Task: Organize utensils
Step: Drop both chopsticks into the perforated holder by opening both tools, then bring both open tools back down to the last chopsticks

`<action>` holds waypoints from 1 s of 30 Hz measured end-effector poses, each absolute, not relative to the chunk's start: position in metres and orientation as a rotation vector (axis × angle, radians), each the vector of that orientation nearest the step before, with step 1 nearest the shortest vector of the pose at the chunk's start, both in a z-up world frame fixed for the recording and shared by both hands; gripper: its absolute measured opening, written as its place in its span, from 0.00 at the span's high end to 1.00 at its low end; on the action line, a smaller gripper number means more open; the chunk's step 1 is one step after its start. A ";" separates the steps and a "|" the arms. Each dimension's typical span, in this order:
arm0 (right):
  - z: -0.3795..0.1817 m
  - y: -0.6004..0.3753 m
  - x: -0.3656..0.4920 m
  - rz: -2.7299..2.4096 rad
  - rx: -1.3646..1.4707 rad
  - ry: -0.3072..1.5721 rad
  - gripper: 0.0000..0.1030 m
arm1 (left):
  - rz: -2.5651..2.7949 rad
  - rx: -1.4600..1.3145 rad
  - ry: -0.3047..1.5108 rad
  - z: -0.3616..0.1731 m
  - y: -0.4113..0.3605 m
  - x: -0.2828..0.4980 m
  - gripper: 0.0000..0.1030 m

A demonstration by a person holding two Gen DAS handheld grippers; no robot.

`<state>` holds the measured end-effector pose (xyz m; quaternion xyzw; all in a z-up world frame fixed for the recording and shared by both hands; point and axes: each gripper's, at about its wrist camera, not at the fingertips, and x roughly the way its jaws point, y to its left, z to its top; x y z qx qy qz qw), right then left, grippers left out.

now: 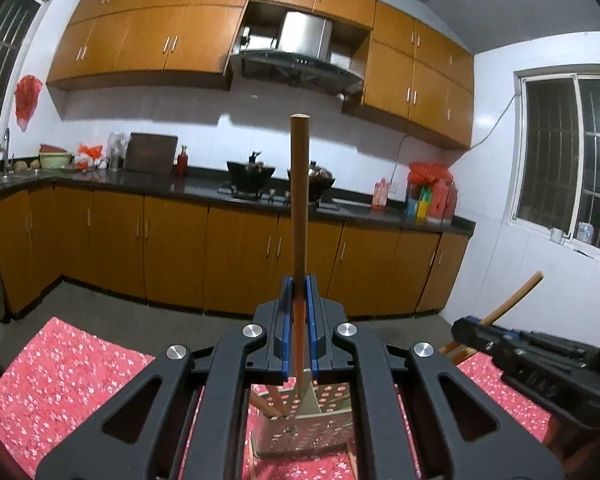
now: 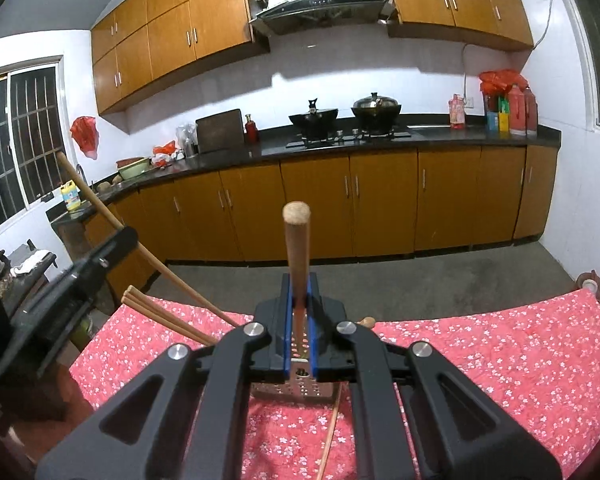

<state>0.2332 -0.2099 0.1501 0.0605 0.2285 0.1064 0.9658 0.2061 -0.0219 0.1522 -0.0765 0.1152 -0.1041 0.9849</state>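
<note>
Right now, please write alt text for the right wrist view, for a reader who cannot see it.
The right gripper is shut on a wooden utensil handle that sticks up above a perforated metal holder on a red floral tablecloth. At left, the left gripper holds another wooden handle.

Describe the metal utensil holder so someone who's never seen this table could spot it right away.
Start at the table with the red flowered cloth. Near its middle, below both grippers, stands the utensil holder, with chopsticks leaning out. It is the only shiny metal thing there, its walls punched with round holes.
</note>
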 end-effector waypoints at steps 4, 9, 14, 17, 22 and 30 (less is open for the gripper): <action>0.146 -0.207 0.239 0.219 0.137 0.482 0.90 | -0.225 -0.168 0.290 0.143 -0.018 0.216 0.93; 0.152 -0.207 0.229 0.211 0.147 0.438 0.59 | -0.230 -0.185 0.300 0.143 -0.014 0.217 0.91; 0.159 -0.211 0.220 0.209 0.160 0.408 0.57 | -0.225 -0.201 0.276 0.151 -0.010 0.209 0.72; 0.164 -0.213 0.212 0.205 0.161 0.391 0.56 | -0.224 -0.199 0.264 0.155 -0.007 0.204 0.72; 0.167 -0.221 0.194 0.188 0.147 0.361 0.56 | -0.219 -0.211 0.245 0.164 0.000 0.193 0.72; 0.129 -0.253 0.159 0.108 0.182 0.400 0.56 | -0.174 -0.222 0.266 0.148 0.030 0.151 0.72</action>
